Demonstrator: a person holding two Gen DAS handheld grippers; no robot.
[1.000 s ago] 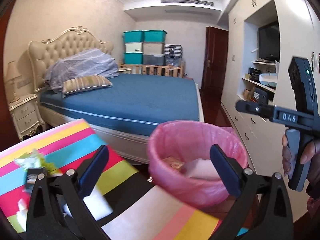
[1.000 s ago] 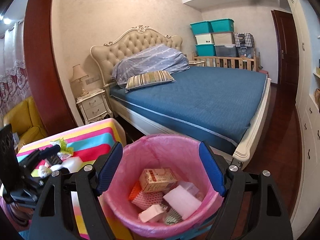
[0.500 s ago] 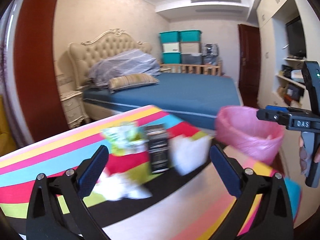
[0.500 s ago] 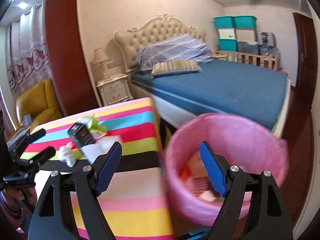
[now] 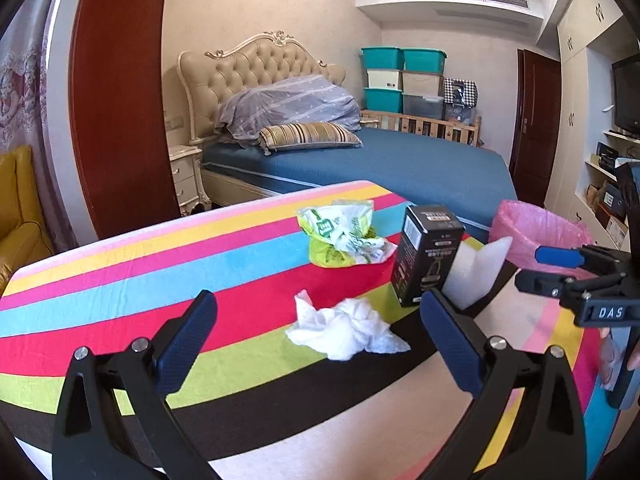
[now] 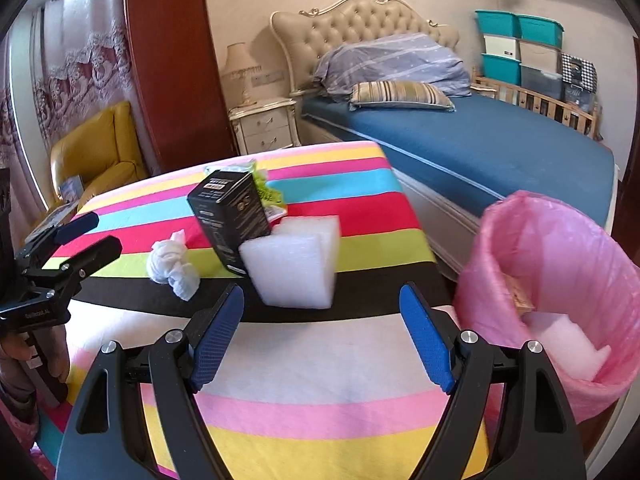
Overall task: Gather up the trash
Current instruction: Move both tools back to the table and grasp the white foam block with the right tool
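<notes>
Left hand-held gripper (image 5: 316, 344): jaws spread wide and empty, hovering over the striped desk (image 5: 120, 280), with a crumpled tissue (image 5: 344, 330) lying on the cloth between and just beyond its fingertips. Right hand-held gripper (image 6: 322, 332): jaws likewise wide, nothing between the pads, pointed at a white foam block (image 6: 294, 266) that stands on the desk's black stripe just ahead of the fingers.

Trash on the desk: a black box (image 6: 230, 218), tilted, touches the foam block at its left side; a green-and-white wrapper (image 5: 342, 238) lies behind the box, toward the desk's far edge; the tissue sits left of the box in the right wrist view, apart from it.

Bin (image 6: 560, 248): lined with a pink bag, beside the desk's right edge, between desk and bed (image 6: 500, 136); it holds white foam and a small carton.
</notes>
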